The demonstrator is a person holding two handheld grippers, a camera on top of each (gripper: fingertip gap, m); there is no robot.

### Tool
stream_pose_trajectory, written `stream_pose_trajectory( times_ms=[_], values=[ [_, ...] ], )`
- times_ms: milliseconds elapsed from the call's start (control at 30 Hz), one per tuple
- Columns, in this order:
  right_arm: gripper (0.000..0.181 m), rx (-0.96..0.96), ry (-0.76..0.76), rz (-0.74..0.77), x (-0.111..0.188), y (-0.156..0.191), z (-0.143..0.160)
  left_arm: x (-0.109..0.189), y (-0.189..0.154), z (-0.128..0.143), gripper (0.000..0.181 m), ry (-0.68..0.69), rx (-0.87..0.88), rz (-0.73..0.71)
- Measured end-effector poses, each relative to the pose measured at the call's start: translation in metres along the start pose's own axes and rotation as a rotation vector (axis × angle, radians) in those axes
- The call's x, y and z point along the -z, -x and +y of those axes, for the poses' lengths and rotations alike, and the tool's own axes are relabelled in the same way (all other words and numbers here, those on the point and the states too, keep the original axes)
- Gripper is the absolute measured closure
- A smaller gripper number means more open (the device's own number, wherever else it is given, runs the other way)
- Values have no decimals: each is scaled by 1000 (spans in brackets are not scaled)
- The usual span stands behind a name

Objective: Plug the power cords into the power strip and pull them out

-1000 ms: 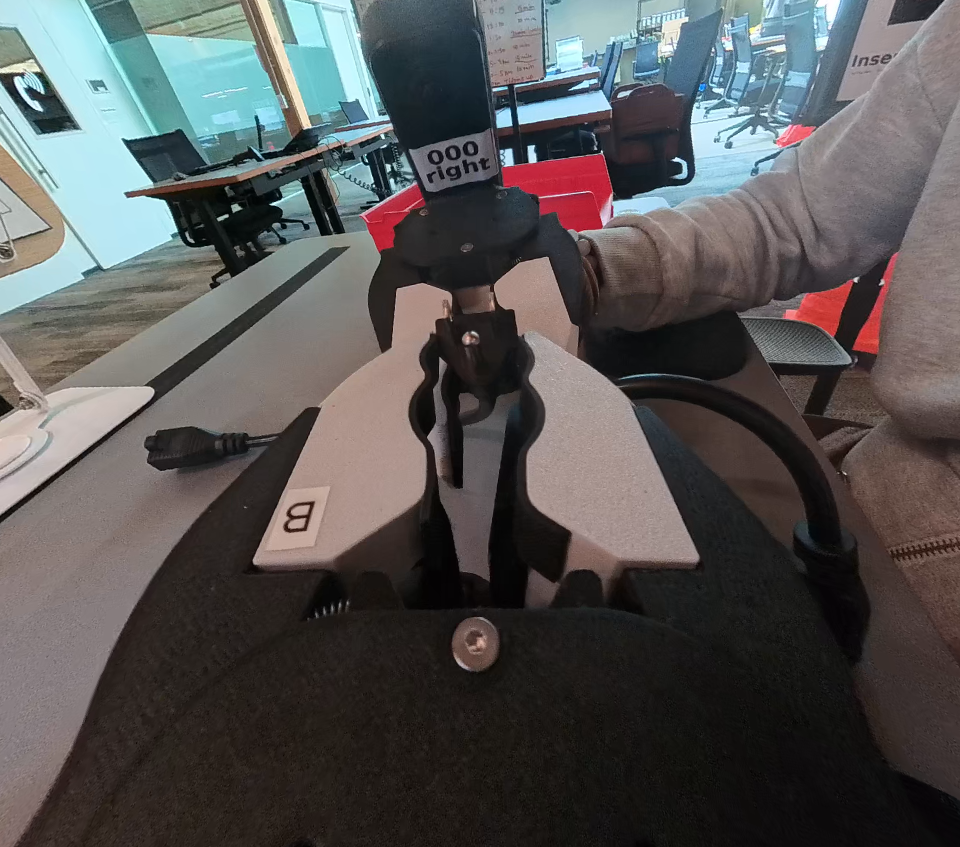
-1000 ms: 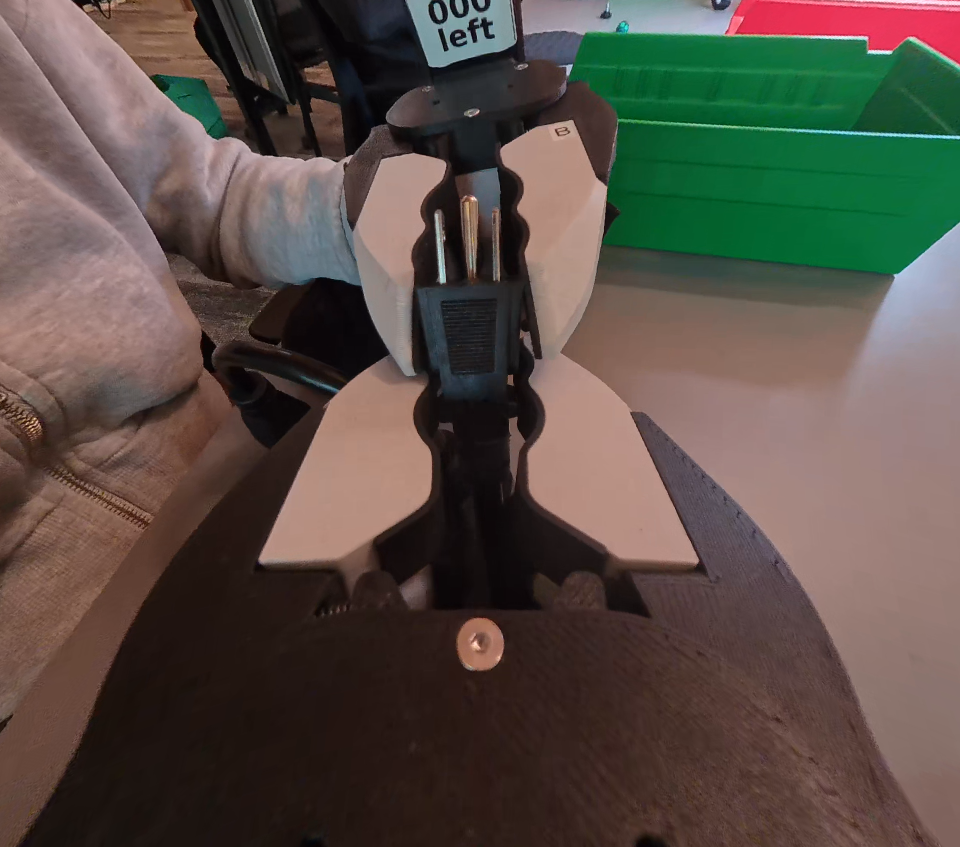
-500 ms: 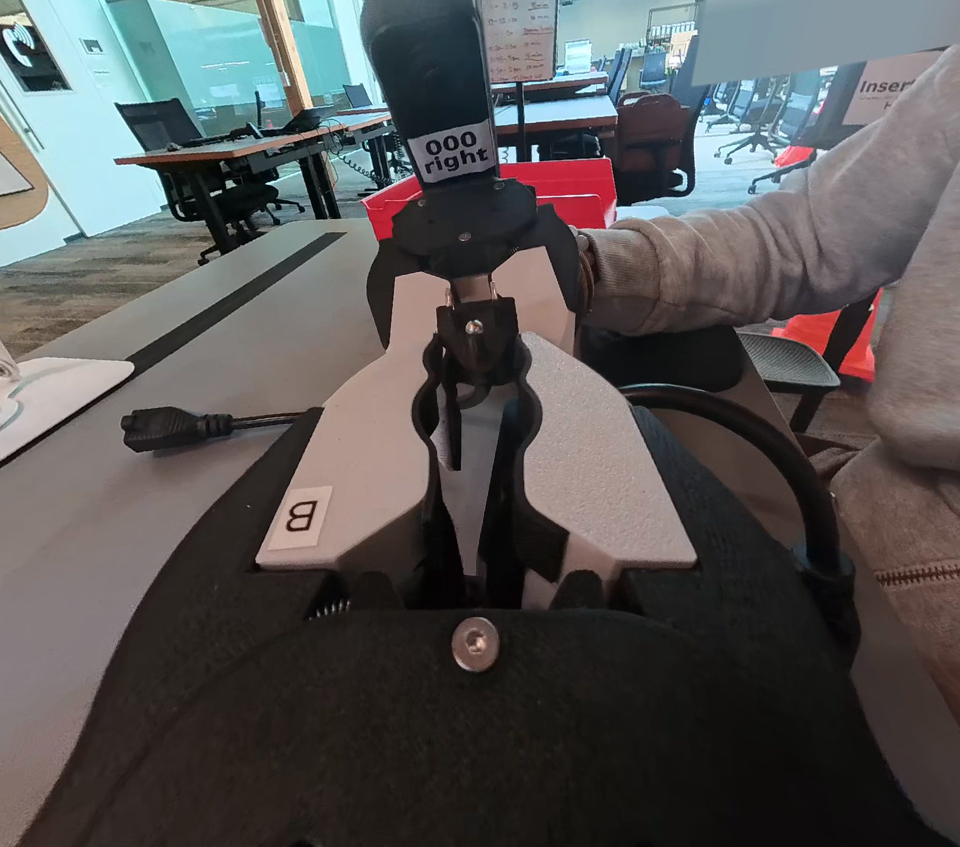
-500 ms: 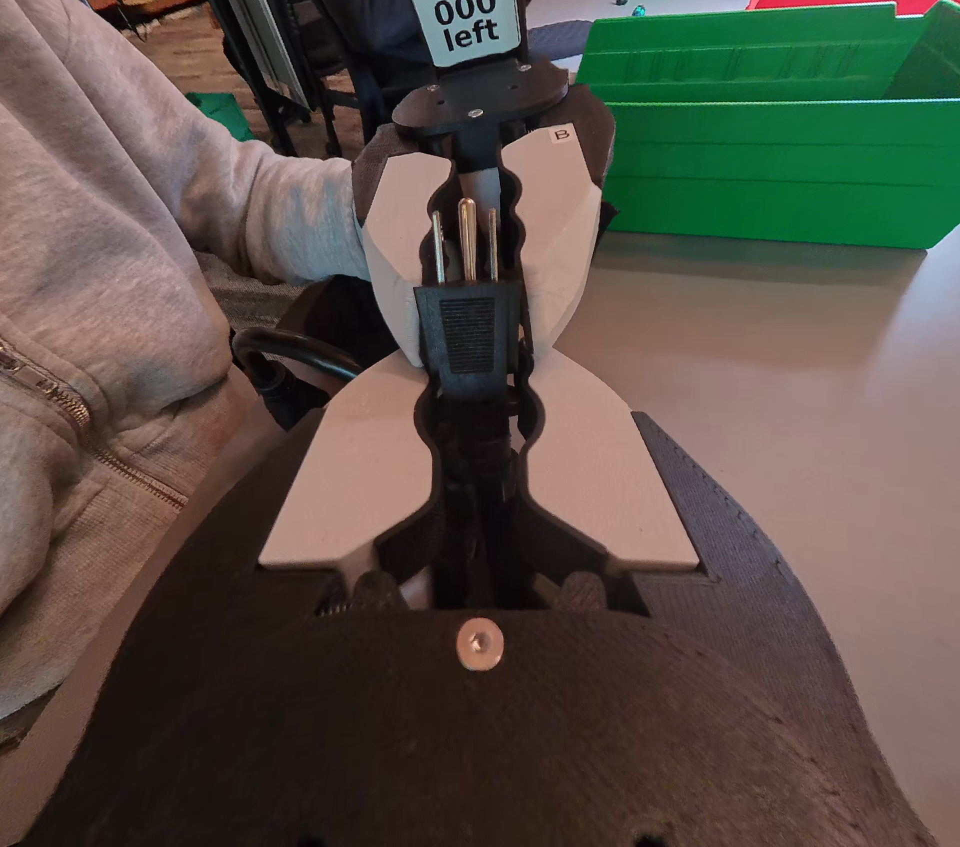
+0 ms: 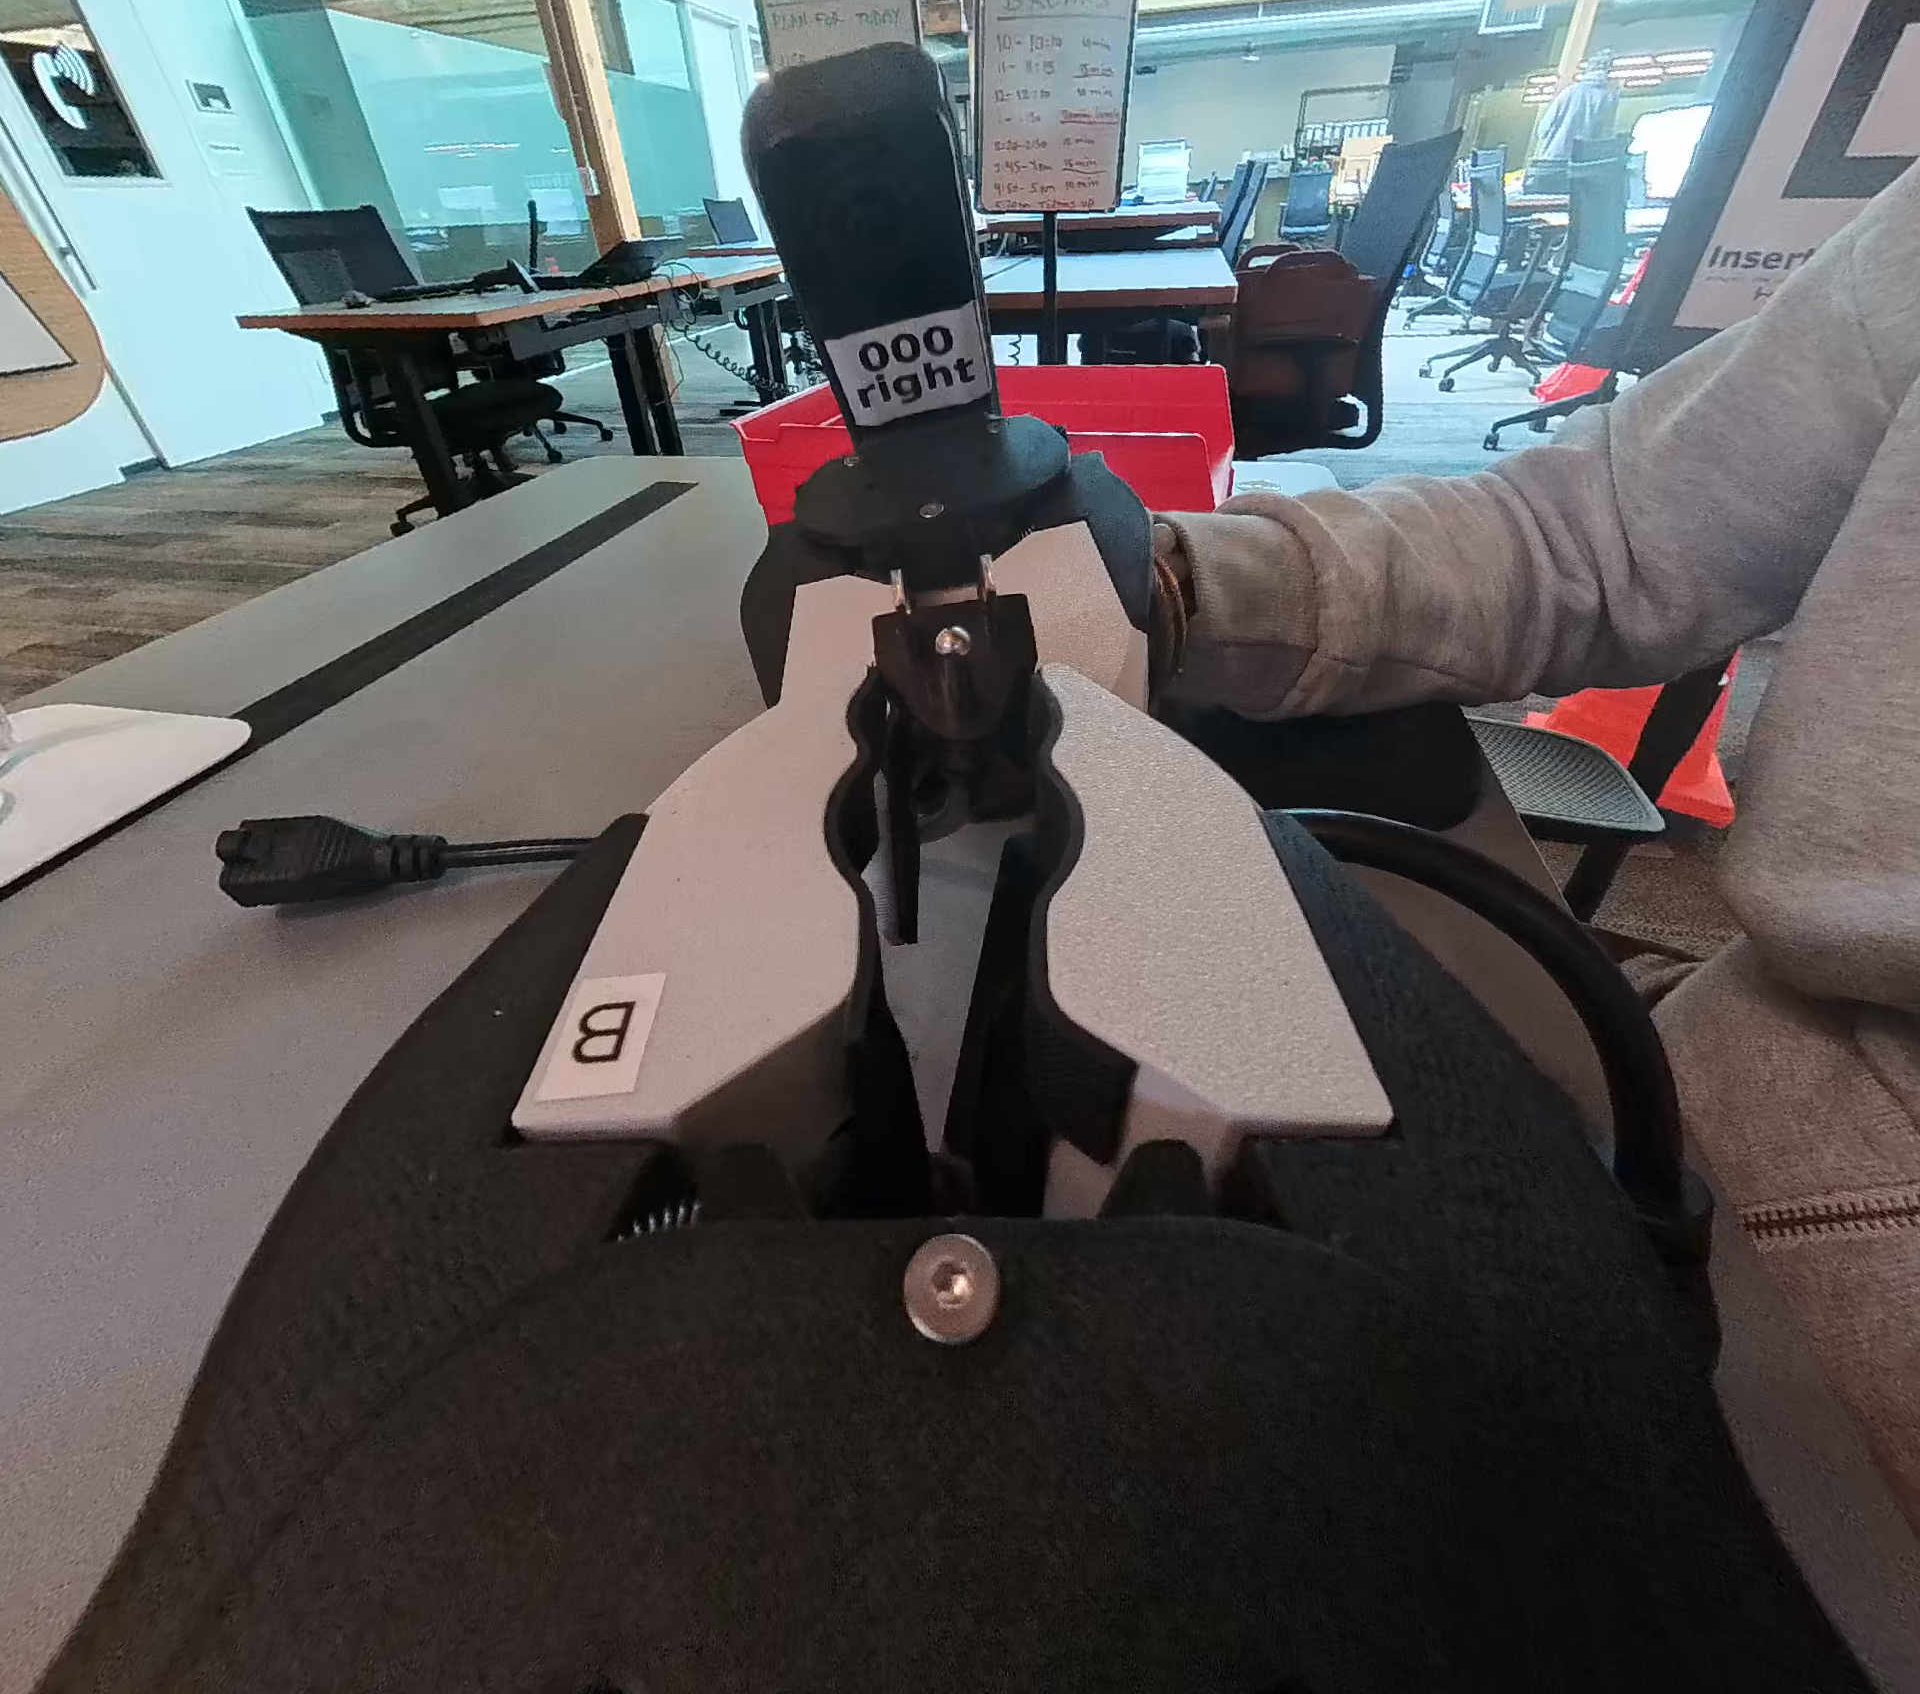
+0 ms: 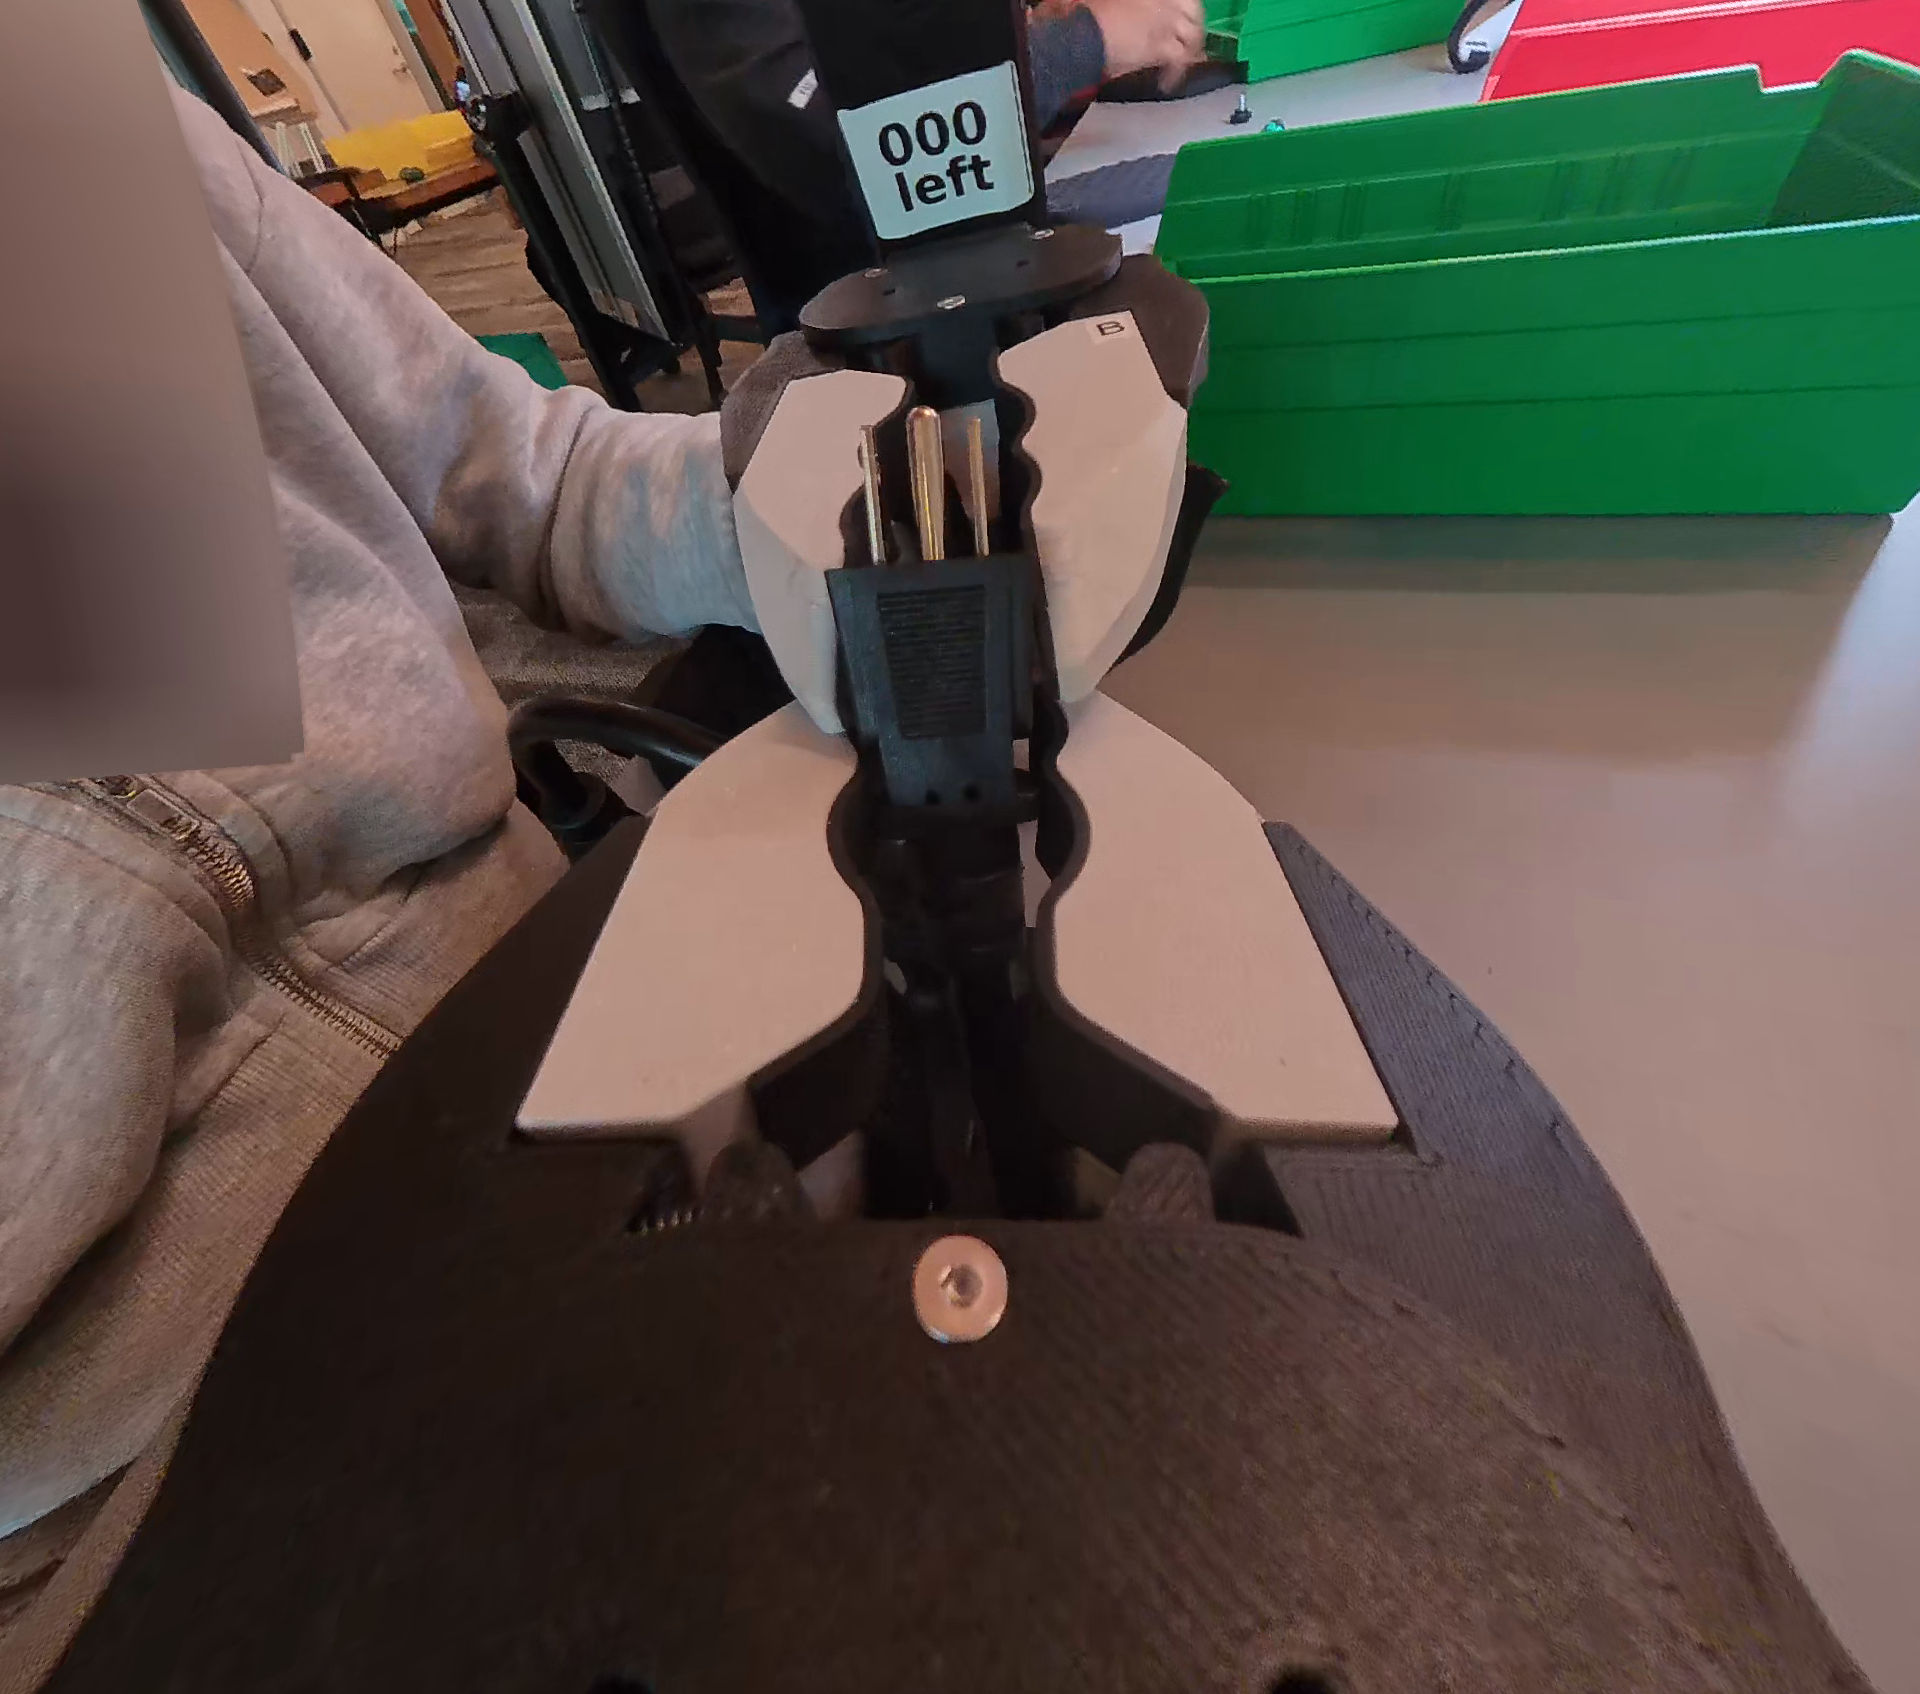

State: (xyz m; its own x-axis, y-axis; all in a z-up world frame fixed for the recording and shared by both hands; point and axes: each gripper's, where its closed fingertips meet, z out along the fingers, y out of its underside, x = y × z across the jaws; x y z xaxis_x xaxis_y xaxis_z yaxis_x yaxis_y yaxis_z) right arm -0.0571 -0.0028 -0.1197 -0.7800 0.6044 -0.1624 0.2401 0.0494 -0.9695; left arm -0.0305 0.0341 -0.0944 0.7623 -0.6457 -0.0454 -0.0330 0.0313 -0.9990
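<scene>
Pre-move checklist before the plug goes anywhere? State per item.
1. Right gripper grip on the black three-prong plug: ok. It is shut on the plug body, with the prongs clear ahead.
2. Left gripper hold on the plug: cannot tell. Its fingers flank the prong end, but contact is unclear.
3. Power strip located: not ok. It is in neither view.
4. Cord slack: ok. The black cord loops loosely beside the left gripper.
5. Black cord connector free: ok. It lies loose on the grey table.
</scene>
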Motion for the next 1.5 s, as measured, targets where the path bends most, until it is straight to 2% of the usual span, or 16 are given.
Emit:
stream_pose_trajectory(
  times_ms=[133,233,333,400,433,500,567,733,833,967,1100,1233,1333,1433,1500],
  values=[
    [154,4,-16,-19,0,2,0,0,-2,0,156,-2,-5,19],
    [154,17,29,5,0,1,2,4,-2,-2,153,-12,-14,25],
    [154,42,85,65,6,-4,2,19,8,-15,129,-26,-15,-57],
    [154,79,135,124,12,-9,3,30,8,-14,116,69,-36,-107],
    [154,102,170,158,15,-11,6,36,9,-8,116,169,-78,-139],
    [154,142,235,213,17,-15,10,50,12,2,116,383,-198,-210],
    [154,172,290,239,14,-16,16,56,10,3,118,523,-279,-232],
    [154,227,396,283,7,-17,28,35,-11,7,128,657,-301,-104],
    [154,253,410,303,10,-18,26,21,-8,9,137,726,-340,-71],
    [155,261,408,332,14,-21,23,2,-3,9,139,786,-399,-26],
    [155,255,390,336,16,-23,24,-4,6,14,152,880,-501,-17],
    [154,272,317,318,18,-20,17,-8,5,8,153,815,-482,-22],
    [153,255,168,249,20,-12,3,-8,2,-2,153,719,-460,-7],
    [139,197,3,168,32,-7,-10,-1,3,-16,153,628,-470,-19],
    [138,162,-122,139,40,-9,-20,3,5,-27,153,553,-440,-47]
  ],
)
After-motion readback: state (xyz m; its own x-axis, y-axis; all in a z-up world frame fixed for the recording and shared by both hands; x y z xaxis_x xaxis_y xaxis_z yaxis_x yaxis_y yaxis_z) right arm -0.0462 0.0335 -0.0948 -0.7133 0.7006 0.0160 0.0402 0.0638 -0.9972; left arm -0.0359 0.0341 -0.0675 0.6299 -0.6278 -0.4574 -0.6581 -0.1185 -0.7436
